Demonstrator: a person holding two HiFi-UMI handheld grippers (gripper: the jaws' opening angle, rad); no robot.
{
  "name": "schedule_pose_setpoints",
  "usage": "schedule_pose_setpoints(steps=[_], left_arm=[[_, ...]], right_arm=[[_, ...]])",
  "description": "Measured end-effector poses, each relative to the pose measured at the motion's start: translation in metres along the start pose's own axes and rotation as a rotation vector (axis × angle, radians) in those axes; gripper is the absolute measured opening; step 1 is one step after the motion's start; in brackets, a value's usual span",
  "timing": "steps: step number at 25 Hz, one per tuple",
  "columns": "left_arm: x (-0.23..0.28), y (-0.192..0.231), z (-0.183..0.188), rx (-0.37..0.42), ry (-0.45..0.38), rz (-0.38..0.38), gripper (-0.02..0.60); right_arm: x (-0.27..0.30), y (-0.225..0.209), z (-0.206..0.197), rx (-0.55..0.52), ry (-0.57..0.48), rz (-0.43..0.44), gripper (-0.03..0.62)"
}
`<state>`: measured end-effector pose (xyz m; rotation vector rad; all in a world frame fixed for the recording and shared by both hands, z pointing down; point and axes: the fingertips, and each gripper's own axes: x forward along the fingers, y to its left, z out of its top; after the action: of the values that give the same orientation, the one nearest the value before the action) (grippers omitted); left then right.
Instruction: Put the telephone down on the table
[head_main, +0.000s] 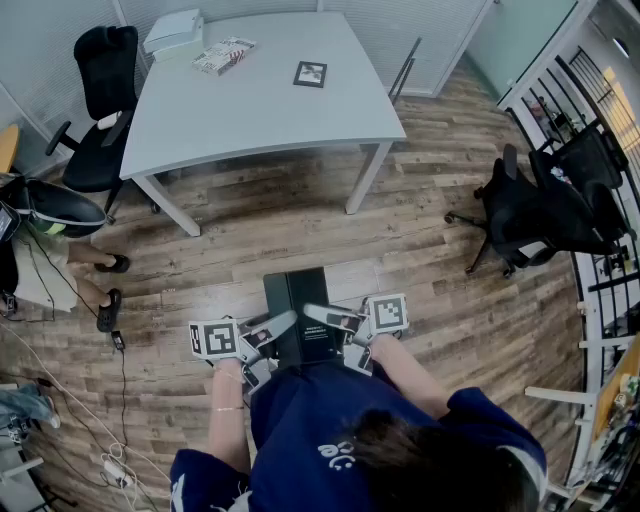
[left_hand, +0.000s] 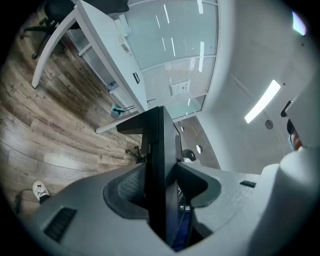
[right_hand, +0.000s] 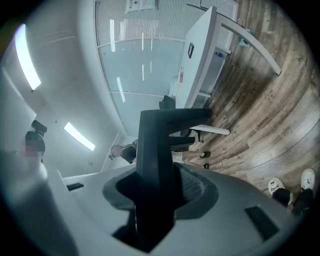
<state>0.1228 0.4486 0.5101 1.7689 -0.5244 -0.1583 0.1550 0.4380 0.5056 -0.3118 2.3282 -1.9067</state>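
Black telephone (head_main: 296, 300) held in air above wood floor (head_main: 430, 300), close to person's torso, well apart from white desk (head_main: 260, 120). Left hand-held gripper (head_main: 283, 324) clenched on telephone's left edge, pads pressing both faces. Right hand-held gripper (head_main: 322, 318) clenched on right edge, same grip. Telephone roughly level between them. Desk carried magazine (head_main: 223, 55), marker card (head_main: 310, 73), white stack (head_main: 172, 32). Black chair (head_main: 100, 100) beside desk's left end.
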Motion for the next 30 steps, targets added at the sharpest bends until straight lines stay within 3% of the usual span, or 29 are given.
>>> schedule_pose_setpoints(steps=[10,14,19,24,30], left_arm=[[-0.015,0.004,0.013,0.037,0.035,-0.030,0.183],[-0.028,0.011,0.018,-0.032,0.031,-0.046,0.183],[-0.033,0.010,0.021,-0.044,0.020,-0.102,0.183],[-0.033,0.027,0.029,-0.046,0.002,-0.025,0.183],[-0.023,0.035,0.058,-0.020,-0.032,-0.022,0.183]], right_arm=[[0.018,0.004,0.002,-0.073,-0.027,-0.015,0.175],[0.035,0.007,0.001,-0.098,-0.038,-0.015,0.176],[0.045,0.009,-0.002,-0.100,-0.026,0.000,0.173],[0.051,-0.002,0.007,-0.094,-0.041,-0.021,0.172],[0.064,-0.010,0.034,-0.093,0.040,0.043,0.170]])
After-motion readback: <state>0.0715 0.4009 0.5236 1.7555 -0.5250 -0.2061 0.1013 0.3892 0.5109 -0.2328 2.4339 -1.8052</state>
